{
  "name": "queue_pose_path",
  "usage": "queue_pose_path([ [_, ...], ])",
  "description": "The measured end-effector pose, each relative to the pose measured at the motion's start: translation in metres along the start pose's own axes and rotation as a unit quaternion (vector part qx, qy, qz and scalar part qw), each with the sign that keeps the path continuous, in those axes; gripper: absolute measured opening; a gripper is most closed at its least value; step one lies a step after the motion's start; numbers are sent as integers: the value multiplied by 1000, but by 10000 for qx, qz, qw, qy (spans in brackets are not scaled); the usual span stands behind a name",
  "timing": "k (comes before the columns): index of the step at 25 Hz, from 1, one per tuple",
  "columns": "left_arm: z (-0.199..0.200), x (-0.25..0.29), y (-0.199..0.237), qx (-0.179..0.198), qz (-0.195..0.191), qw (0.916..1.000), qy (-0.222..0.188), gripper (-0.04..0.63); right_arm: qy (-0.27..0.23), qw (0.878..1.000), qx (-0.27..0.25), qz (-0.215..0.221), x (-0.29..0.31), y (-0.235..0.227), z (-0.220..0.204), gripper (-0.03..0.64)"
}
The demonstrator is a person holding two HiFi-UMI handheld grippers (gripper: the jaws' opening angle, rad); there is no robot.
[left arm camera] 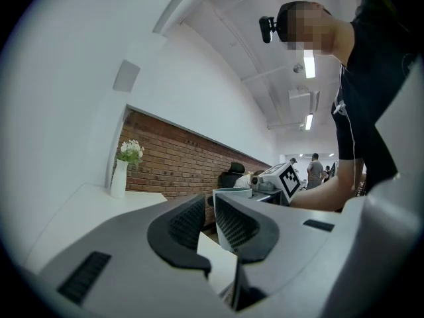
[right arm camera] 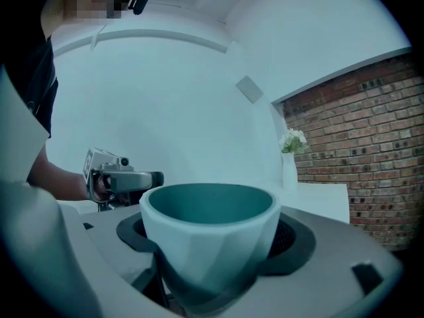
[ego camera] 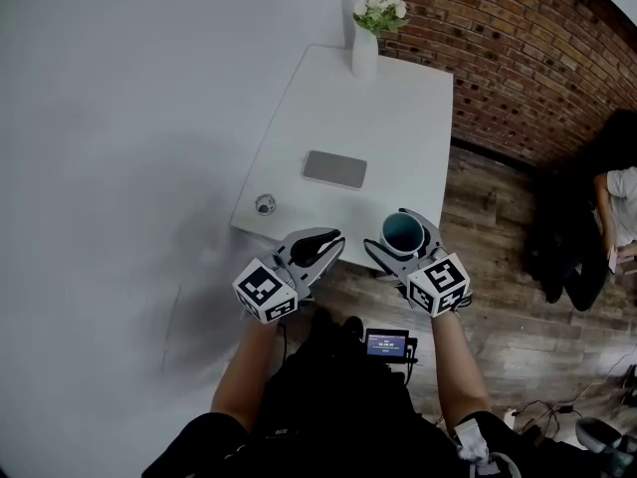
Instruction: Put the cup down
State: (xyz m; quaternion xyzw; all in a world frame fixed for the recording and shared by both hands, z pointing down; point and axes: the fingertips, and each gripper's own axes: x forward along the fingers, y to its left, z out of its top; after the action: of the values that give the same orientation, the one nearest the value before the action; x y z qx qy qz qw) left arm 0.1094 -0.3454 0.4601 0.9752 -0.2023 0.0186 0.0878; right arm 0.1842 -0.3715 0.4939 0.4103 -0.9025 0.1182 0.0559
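A cup [ego camera: 402,232], white outside and teal inside, sits upright between the jaws of my right gripper [ego camera: 405,237], which is shut on it. It hangs over the front edge of the white table [ego camera: 398,118]. In the right gripper view the cup [right arm camera: 209,234] fills the space between the dark pads [right arm camera: 291,237]. My left gripper [ego camera: 326,244] is beside it on the left, over the table's near corner, its jaws together with nothing in them. The left gripper view shows its pads [left arm camera: 189,224] almost touching, with the cup's rim [left arm camera: 232,192] beyond them.
On the table lie a flat grey slab [ego camera: 335,168] in the middle and a small round metal thing [ego camera: 265,204] near the left edge. A white vase of flowers [ego camera: 365,48] stands at the far end. A brick wall [ego camera: 537,58] runs on the right; a seated person [ego camera: 617,217] is on the wood floor.
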Motion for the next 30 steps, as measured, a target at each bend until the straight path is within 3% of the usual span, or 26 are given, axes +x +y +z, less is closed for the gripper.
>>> queue_pose_path([
  [18,11,-1,16,18,-245,9997,23,40,63,9999,58,-99,14,1,8,408],
  [30,21,5,46,113,-115,9998,-116,40,-33,10000,-92,5,81,-35,15,408],
])
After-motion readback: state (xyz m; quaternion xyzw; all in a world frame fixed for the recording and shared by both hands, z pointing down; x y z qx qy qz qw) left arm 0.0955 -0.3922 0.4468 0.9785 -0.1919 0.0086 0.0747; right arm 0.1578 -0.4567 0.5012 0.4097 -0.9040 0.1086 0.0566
